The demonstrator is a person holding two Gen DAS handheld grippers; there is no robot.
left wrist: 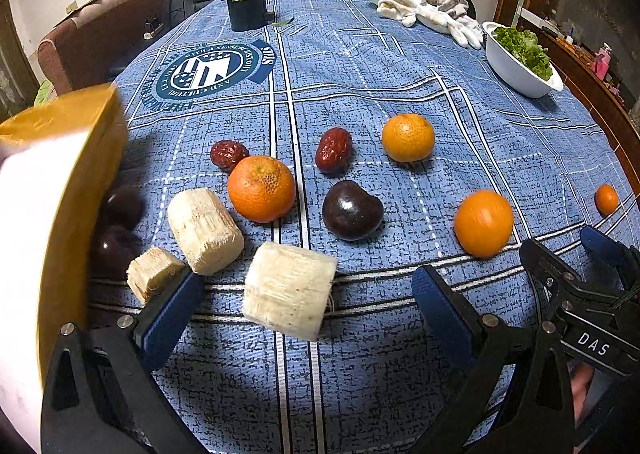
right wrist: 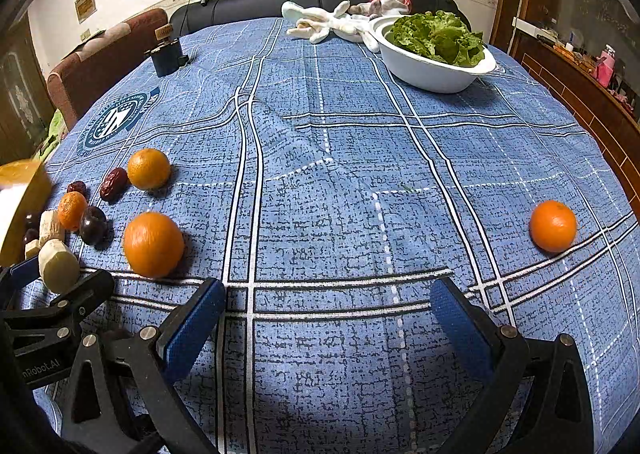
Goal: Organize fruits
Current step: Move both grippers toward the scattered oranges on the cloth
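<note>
Both blue-padded grippers, left gripper (left wrist: 308, 294) and right gripper (right wrist: 326, 306), stand wide apart, holding nothing. The pale cut cane chunk (left wrist: 289, 290) lies between the left fingers. Only the right view shows the lone round orange tangerine (right wrist: 553, 226) clearly, well apart on the blue checked tablecloth (right wrist: 340, 174).

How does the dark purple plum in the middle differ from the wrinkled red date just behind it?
The dark purple plum is rounder and bigger than the wrinkled red date. The plum's skin is smooth and glossy; the date's is wrinkled and matte. The plum is near black, the date reddish brown. Both lie loose on the blue checked tablecloth.
</note>
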